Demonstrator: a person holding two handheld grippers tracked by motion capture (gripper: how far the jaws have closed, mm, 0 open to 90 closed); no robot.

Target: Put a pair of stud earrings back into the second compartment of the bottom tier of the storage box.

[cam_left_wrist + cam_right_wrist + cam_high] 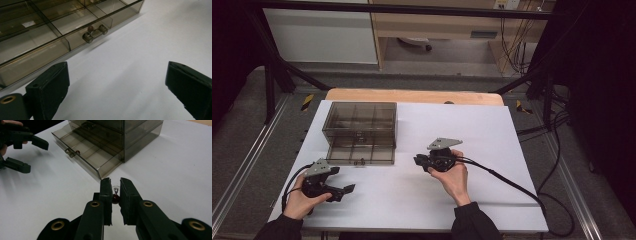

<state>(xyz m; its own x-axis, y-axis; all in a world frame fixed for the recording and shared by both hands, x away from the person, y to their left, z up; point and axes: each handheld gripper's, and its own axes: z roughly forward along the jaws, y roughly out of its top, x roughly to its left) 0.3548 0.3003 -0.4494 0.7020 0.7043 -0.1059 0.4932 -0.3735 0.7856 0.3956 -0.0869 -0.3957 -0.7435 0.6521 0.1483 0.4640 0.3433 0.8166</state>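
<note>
A smoky see-through drawer box [359,120] stands at the table's back left, its bottom drawer [362,152] pulled out, with divided compartments. My right gripper [115,183] is shut on a small dark red bead [115,198] with a clear cap, held just off the drawer's corner [100,176]. In the high view the right gripper [418,160] points left at the drawer. My left gripper [117,66] stands open over bare table, in front of the drawer's metal handle [95,31]. Another small red bead [90,28] sits by that handle.
A white sheet [492,150] covers the table, with a wooden edge [412,95] at the back. The right gripper's cable [512,185] trails to the right front. The left gripper [343,192] is near the front left edge. Dark frame posts stand around the table.
</note>
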